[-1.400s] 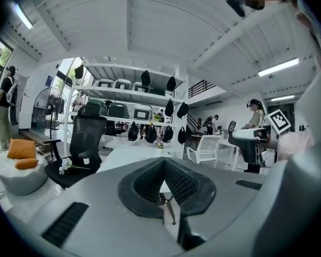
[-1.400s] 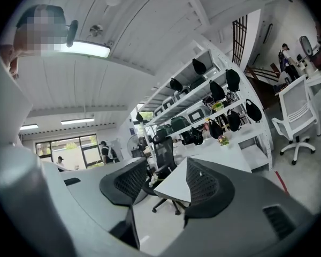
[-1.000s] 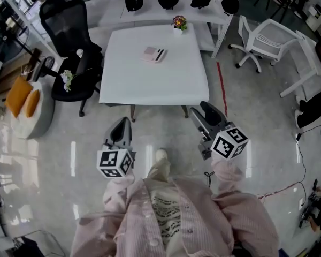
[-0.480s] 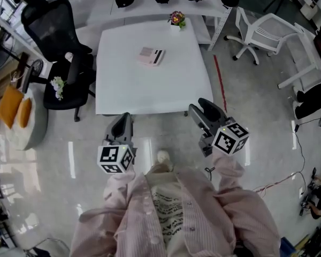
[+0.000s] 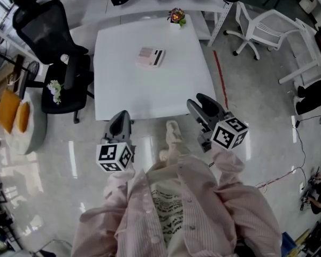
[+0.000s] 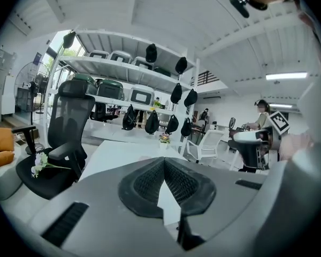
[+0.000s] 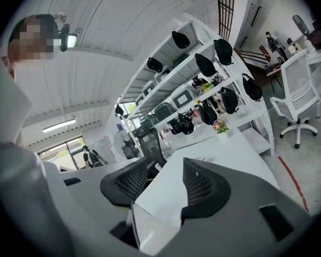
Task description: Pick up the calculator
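Left gripper (image 6: 164,164): jaws pressing together at the tips, gripping nothing. Right gripper (image 7: 161,176): jaws standing apart, nothing sitting between them. Both are hovering at the near edge of the white table (image 5: 150,92). Calculator (image 5: 151,57): pale pink slab with a dark end, lying flat on the table's far half, well apart from both grippers.

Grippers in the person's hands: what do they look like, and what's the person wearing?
The left gripper and right gripper are dark grey, each with two tapering jaws lined with black, mesh-textured pads. Each carries a white cube printed with black square markers. The person wears a pink pinstriped shirt with long sleeves.
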{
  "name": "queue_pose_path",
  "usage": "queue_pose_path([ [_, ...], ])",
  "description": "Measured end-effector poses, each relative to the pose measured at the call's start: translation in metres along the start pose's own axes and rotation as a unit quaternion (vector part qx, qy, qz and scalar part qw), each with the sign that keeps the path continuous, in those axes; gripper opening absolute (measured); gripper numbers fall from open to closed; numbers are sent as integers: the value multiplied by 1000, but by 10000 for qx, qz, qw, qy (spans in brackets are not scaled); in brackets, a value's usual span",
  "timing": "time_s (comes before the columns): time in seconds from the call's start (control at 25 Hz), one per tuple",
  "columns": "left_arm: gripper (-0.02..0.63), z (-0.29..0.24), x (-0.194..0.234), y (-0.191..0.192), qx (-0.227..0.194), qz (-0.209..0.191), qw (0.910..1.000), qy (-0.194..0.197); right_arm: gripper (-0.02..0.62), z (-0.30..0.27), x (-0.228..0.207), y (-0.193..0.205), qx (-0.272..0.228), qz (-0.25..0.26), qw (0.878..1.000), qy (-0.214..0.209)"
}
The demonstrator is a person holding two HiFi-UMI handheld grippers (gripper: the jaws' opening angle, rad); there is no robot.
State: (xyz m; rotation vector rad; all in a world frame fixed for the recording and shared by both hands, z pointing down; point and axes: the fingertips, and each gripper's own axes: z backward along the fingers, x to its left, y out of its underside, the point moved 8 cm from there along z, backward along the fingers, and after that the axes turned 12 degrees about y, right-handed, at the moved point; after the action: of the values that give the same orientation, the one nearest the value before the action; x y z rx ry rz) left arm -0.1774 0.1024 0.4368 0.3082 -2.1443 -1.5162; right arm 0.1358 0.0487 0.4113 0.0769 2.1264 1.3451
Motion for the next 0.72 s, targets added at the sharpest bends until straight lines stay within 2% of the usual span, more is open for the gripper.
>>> queue_pose_path([
  [0.4, 0, -52, 48, -15, 74, 185, 9996, -214, 198, -83, -22, -21, 217, 34, 9997, -85],
  [0.72, 1, -115, 86, -19, 309, 566, 9973, -342, 198, -164, -52, -35, 647, -77, 9977, -162],
])
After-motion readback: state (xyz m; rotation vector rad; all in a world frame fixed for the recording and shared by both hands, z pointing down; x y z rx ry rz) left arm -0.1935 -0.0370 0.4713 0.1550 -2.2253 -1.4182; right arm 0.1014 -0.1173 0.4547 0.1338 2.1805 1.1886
